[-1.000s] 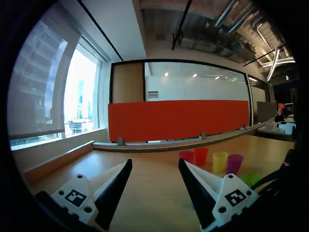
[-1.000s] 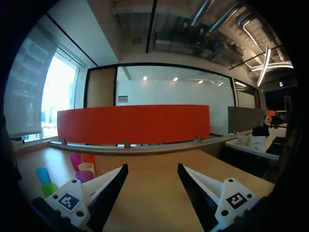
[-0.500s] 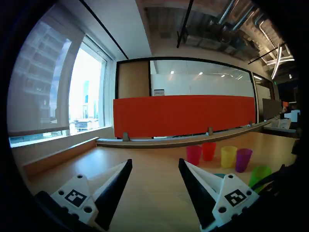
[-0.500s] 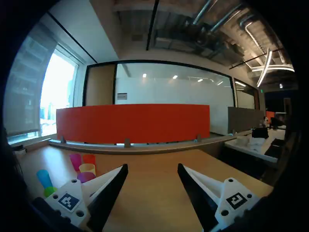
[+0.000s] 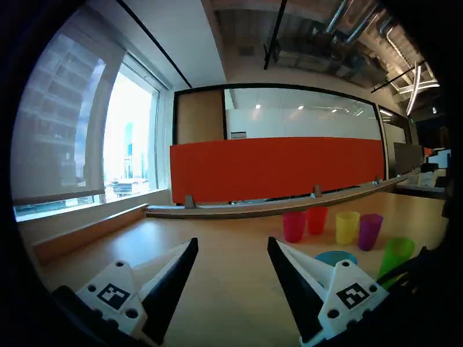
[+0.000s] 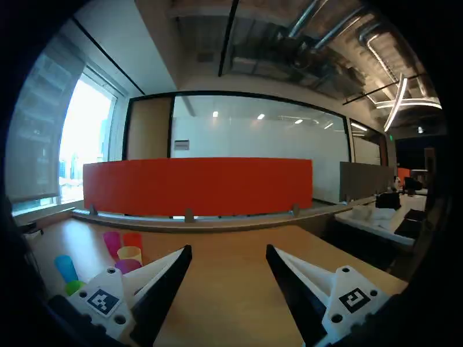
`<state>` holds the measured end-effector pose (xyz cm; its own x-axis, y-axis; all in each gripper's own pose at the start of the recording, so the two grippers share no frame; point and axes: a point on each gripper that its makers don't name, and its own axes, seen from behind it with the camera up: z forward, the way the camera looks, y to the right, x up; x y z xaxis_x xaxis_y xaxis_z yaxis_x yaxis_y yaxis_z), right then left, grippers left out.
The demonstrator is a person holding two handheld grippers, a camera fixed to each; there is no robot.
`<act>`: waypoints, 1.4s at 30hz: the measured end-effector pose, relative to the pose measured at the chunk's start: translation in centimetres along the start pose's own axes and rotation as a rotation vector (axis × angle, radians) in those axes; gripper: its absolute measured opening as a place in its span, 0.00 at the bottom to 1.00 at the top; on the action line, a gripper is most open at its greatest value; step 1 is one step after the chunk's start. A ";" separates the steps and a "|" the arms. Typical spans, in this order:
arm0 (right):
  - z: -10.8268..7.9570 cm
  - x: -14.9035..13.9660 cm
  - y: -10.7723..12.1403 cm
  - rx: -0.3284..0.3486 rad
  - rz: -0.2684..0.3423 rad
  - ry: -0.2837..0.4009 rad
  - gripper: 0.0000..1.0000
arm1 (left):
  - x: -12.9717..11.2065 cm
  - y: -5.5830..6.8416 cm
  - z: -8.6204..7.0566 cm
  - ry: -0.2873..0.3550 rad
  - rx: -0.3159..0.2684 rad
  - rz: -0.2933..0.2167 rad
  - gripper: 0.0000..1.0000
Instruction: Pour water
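Left gripper view: the left tool (image 5: 232, 242) hangs wide open, gripping nothing, above the wooden worktop (image 5: 173, 231). Past its right finger stand plastic cups (six in all): a pink cup (image 5: 294, 225), red cup (image 5: 316, 220), yellow cup (image 5: 347, 226) and purple cup (image 5: 370, 231) in a row, with a blue cup (image 5: 335, 257) and green cup (image 5: 396, 254) nearer. Right gripper view: the right tool (image 6: 228, 248) is spread wide too, holding nothing. The cups cluster at far left, before an orange partition (image 6: 197, 185).
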<state>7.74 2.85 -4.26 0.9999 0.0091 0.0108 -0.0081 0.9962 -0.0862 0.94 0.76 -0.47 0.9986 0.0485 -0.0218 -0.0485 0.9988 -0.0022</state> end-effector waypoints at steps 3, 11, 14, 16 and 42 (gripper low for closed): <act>0.0 0.1 -0.2 0.002 -0.001 0.000 0.99 | -0.2 -0.1 0.1 -0.001 0.000 -0.012 0.88; 0.0 0.4 -0.7 0.011 -0.015 0.004 0.99 | -0.6 -0.7 0.2 -0.009 0.006 -0.045 0.88; 0.0 0.6 -0.8 0.012 -0.018 0.006 0.99 | -0.7 -0.8 0.2 -0.014 0.004 -0.051 0.88; 0.0 0.6 -0.8 0.012 -0.018 0.008 0.99 | -0.8 -0.7 0.2 -0.017 0.001 -0.050 0.88; -1.0 1.5 -0.7 0.016 -0.040 0.083 1.00 | -1.0 -0.7 0.3 -0.022 0.000 -0.049 0.89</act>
<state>9.22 2.09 -5.17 0.9969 -0.0371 -0.0688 0.0322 0.9969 -0.0711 -0.05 0.05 -0.17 1.0000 -0.0003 0.0001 0.0003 1.0000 -0.0029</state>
